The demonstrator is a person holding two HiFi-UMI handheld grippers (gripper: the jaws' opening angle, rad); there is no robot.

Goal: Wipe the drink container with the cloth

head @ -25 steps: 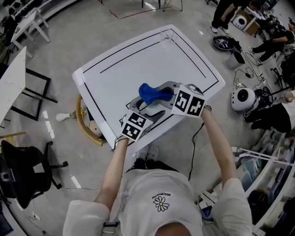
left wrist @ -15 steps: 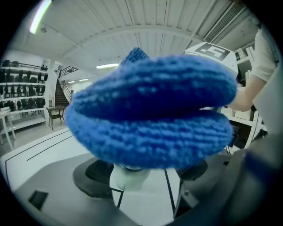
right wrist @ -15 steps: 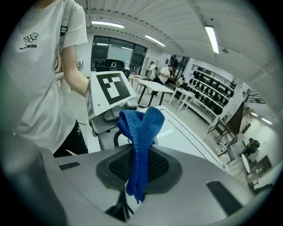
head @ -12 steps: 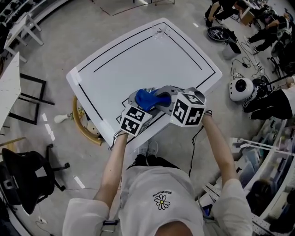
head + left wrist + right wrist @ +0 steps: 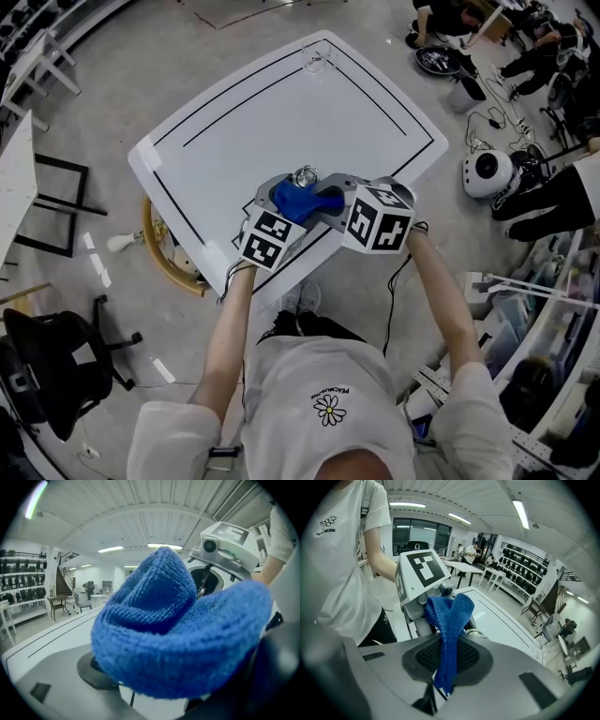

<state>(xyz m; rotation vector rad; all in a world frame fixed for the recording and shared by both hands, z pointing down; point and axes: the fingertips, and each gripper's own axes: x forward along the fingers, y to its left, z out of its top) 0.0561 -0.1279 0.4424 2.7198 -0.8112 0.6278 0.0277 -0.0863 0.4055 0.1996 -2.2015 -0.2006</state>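
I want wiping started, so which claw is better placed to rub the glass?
Right, probably: the right claw pinches the blue cloth, which lies against the left claw beside the glass.

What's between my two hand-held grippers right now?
The blue cloth, with a glass rim showing at its far edge, seen in the head view. The right gripper view shows it pinched in those jaws.

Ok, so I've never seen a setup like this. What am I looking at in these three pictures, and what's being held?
There is no robot: a person holds a handheld tool in each hand, left tool and right tool. One picture looks down from a head camera; the other two cameras ride on the tools. A clear glass stands at the white table's far edge. The right tool pinches a blue cloth; a drink container shows just beyond it. The cloth fills the left tool's view, so its grip is unclear.
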